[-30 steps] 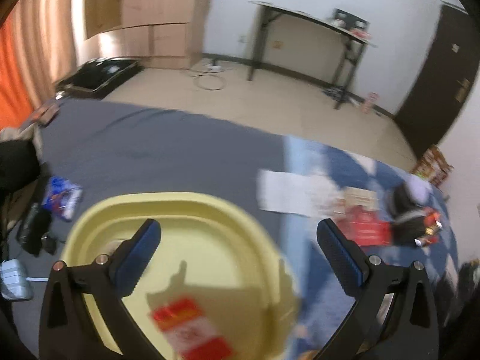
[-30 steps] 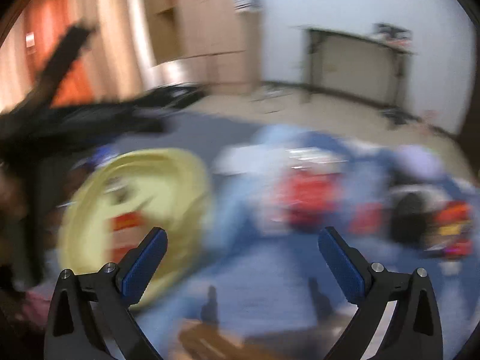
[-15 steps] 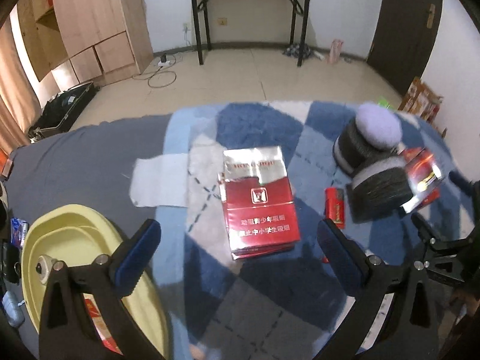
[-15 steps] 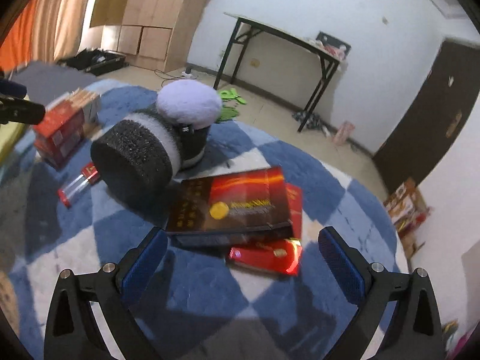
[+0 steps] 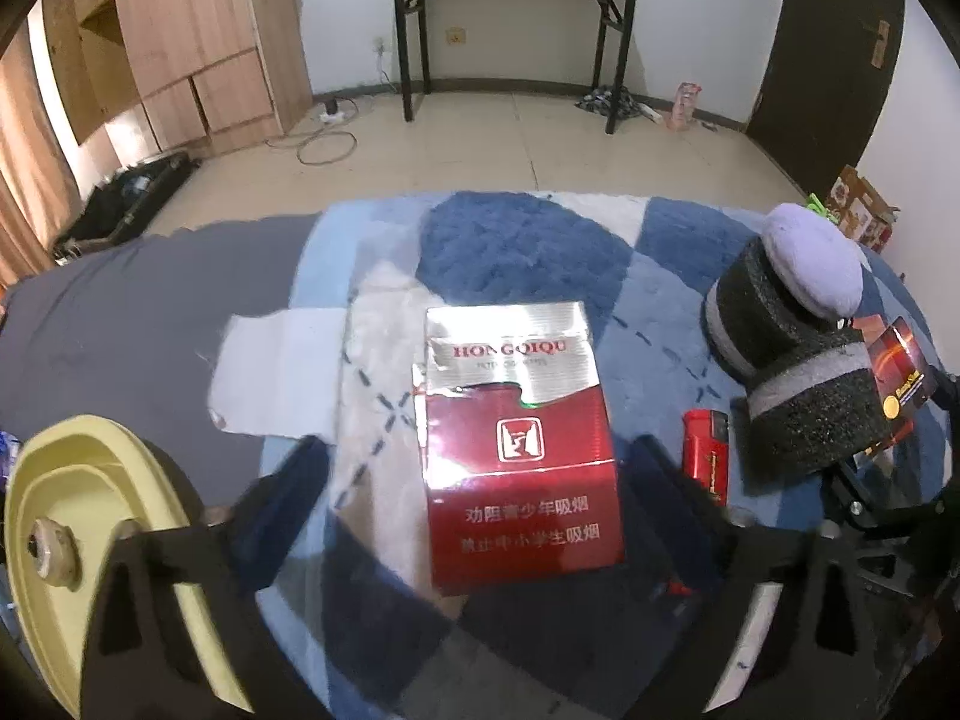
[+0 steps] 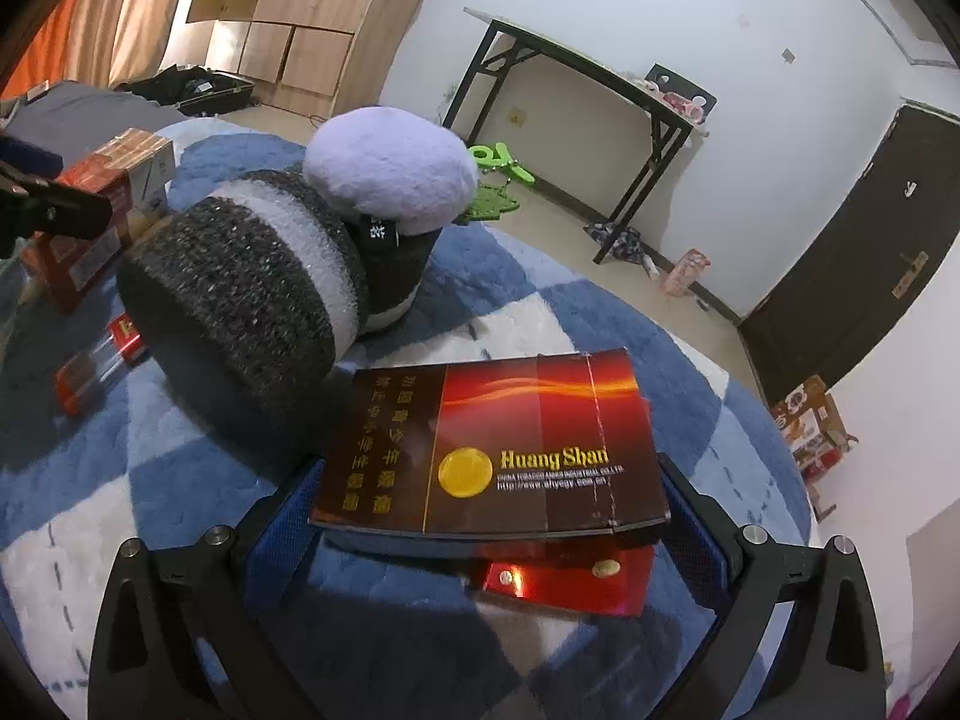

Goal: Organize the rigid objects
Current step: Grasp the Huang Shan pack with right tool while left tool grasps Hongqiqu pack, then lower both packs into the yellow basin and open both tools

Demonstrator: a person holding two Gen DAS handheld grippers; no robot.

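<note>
Now both spread claws have dropped closer, left claw (image 5: pixel 474 495) straddling the red carton (image 5: pixel 519 450), right claw (image 6: pixel 489 516) the dark box (image 6: pixel 498 450).

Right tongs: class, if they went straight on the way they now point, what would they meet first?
Probably the dark red Huang Shan cardboard box, already between the open right tongs; depth is unclear.

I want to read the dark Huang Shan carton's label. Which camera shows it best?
The right wrist view: the Huang Shan carton fills the foreground, print legible. The left wrist view shows only a sliver behind the black foam roll.
</note>
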